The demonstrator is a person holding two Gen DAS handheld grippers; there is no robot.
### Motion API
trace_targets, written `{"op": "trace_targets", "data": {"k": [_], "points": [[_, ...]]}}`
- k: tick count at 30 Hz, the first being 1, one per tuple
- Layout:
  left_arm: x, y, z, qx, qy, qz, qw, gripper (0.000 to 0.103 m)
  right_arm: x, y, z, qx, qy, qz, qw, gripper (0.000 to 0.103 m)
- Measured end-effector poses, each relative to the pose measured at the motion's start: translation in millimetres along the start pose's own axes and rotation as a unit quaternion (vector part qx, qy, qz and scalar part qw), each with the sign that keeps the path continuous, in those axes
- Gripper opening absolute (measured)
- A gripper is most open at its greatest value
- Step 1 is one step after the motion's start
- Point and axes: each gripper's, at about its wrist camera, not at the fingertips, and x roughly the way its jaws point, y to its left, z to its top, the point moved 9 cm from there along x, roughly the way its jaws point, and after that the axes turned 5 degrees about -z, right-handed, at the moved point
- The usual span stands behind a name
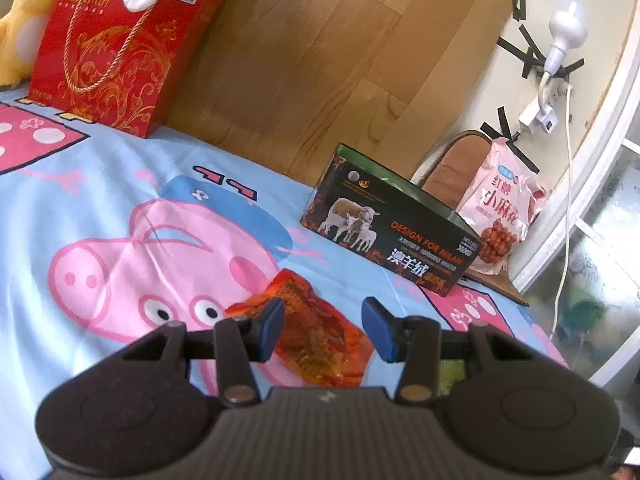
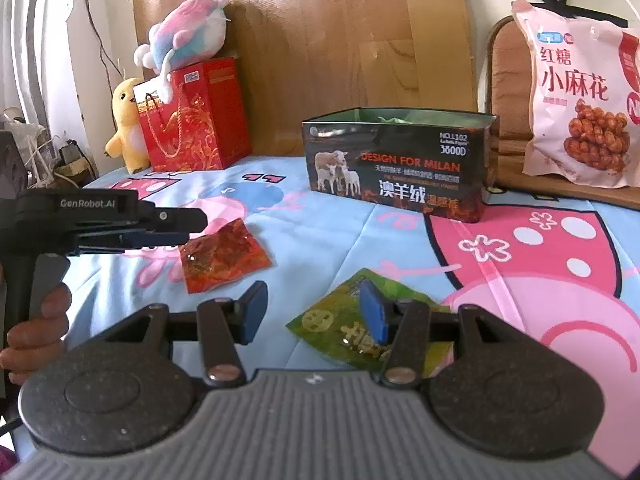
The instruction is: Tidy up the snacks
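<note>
Sitting at the far left of the right wrist view, a yellow plush chick (image 2: 126,124) leans beside a red gift box (image 2: 196,120) with a pastel plush toy (image 2: 188,32) on top, all well back against the wooden headboard (image 2: 352,32). Nearer, a hand (image 2: 36,332) holds the left gripper (image 1: 322,326), jaws parted and grasping nothing, poised over the red snack packet (image 1: 316,340) that lies flat on the cartoon pig sheet (image 2: 400,232). Further right, the right gripper (image 2: 314,312) is likewise released, its right pad over the green snack packet (image 2: 340,320), which rests on the sheet near the red one. Behind them stands the open black tin (image 2: 400,160), with nothing between it and the packets. At far right a pink bag of twists (image 2: 580,100) leans on a wooden board (image 2: 508,92)
</note>
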Motion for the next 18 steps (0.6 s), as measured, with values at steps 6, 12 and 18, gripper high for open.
{"op": "trace_targets", "data": {"k": [6, 12, 18], "points": [[0.5, 0.5, -0.4, -0.003, 0.000, -0.002, 1.0000, 0.044, 1.4, 4.9, -0.6, -0.005, 0.001, 0.006, 1.000, 0.054], [0.2, 1.2, -0.3, -0.007, 0.000, -0.005, 1.0000, 0.044, 2.7, 10.4, 0.9, -0.014, 0.001, 0.009, 1.000, 0.054], [-1.8, 4.9, 1.5, -0.020, -0.007, -0.006, 0.9998, 0.044, 9.7, 21.8, 5.7, -0.039, 0.007, 0.021, 0.999, 0.054]]}}
